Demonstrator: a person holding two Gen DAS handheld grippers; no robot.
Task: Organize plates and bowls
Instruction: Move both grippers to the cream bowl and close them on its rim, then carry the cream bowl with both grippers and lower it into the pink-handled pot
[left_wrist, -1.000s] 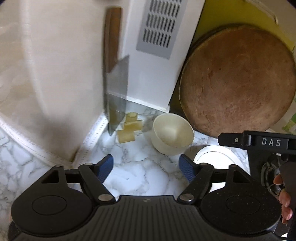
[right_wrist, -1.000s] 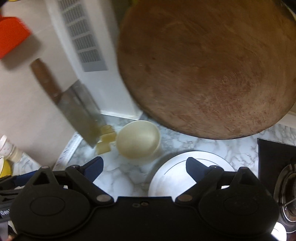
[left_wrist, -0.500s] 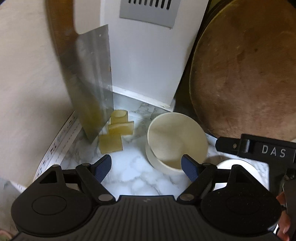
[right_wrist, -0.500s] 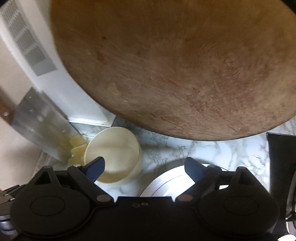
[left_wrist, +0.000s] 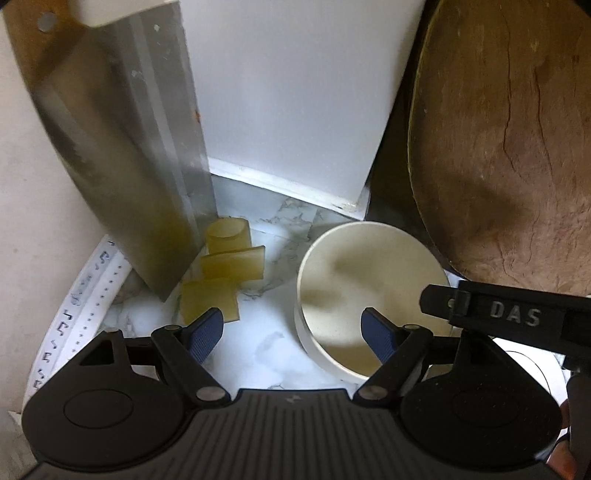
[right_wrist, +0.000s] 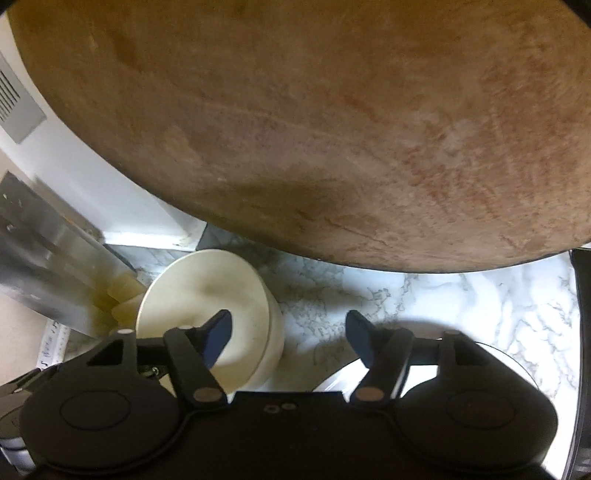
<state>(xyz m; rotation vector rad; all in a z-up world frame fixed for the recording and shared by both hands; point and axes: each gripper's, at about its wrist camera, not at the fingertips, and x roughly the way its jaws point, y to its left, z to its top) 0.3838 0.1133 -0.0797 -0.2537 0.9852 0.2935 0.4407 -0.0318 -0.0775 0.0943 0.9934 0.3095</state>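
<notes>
The cream bowl (left_wrist: 369, 291) stands upright on the marbled desk (left_wrist: 258, 343), in the corner near the foot of a white panel (left_wrist: 295, 110) and just in front of a big round wooden board (left_wrist: 509, 147) that leans upright behind it. In the left wrist view the left tool (left_wrist: 293, 334) has its blue-padded fingers (left_wrist: 376, 338) spread wide apart; the right-hand finger sits over the bowl's opening, while the other finger is over bare desk, so the near left part of the rim lies between them. Nothing is clamped. The right tool (right_wrist: 286, 338) also stands apart, holding nothing: its left finger (right_wrist: 218, 338) overlaps the bowl's right side in the right wrist view, its other finger hangs above the edge of a white plate (right_wrist: 495, 356) that lies flat on the desk to the right of the bowl. Whether either tool touches the bowl I cannot tell. Left of the bowl, a steel cleaver (left_wrist: 125, 158) leans blade-down against the wall, with three pale yellow blocks (left_wrist: 232, 258) at its foot, between it and the bowl. A white patterned strip (left_wrist: 77, 314) runs along the desk's left edge.
</notes>
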